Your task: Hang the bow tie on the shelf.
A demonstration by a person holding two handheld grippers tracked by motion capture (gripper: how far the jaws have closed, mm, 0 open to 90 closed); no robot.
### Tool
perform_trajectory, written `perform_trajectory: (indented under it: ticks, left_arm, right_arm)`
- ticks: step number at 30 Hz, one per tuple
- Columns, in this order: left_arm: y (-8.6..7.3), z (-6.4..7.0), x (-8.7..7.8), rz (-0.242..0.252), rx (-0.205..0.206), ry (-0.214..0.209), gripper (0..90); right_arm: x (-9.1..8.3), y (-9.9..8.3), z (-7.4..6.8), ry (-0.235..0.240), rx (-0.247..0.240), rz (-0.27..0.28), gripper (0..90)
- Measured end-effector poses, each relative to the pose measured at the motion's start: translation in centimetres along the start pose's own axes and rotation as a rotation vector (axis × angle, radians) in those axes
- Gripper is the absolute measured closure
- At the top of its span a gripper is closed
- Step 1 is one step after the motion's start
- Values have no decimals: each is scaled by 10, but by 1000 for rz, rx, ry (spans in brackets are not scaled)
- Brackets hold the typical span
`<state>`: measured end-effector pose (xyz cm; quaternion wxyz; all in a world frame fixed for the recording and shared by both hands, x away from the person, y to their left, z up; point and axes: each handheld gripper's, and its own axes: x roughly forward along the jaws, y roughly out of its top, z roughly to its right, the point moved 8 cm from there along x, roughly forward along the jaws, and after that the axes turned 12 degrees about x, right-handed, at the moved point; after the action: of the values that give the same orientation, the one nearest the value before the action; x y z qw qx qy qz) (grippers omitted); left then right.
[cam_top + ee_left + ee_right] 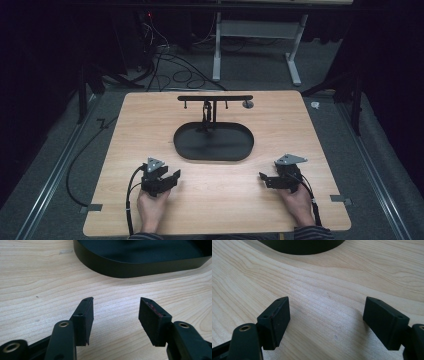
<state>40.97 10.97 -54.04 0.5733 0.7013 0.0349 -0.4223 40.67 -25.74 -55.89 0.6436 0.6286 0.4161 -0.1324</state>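
On table (120, 200): both grippers agape.

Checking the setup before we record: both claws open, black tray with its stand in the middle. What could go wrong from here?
1. The stand is a thin post with a wide top bar; a claw reaching in could catch the bar and tip it.
2. The small thing hanging on the post is dark on the dark tray, so it may be hard to see.
3. The left claw trails a cable that loops off the table edge and could snag.
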Motion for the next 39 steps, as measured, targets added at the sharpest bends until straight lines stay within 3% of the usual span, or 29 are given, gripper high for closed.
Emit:
perform_trajectory:
  ticks: [17, 30, 39]
  left_arm:
    - [-4, -5, 10, -6, -5, 41, 461]
    - [-5, -3, 20, -20, 23, 74, 452]
    - [-6, 0, 22, -36, 80, 111, 434]
  right_arm:
    - [0, 0, 0, 1, -1, 0, 228]
    - [0, 0, 0, 0, 0, 0, 228]
    - [0, 0, 0, 0, 0, 0, 229]
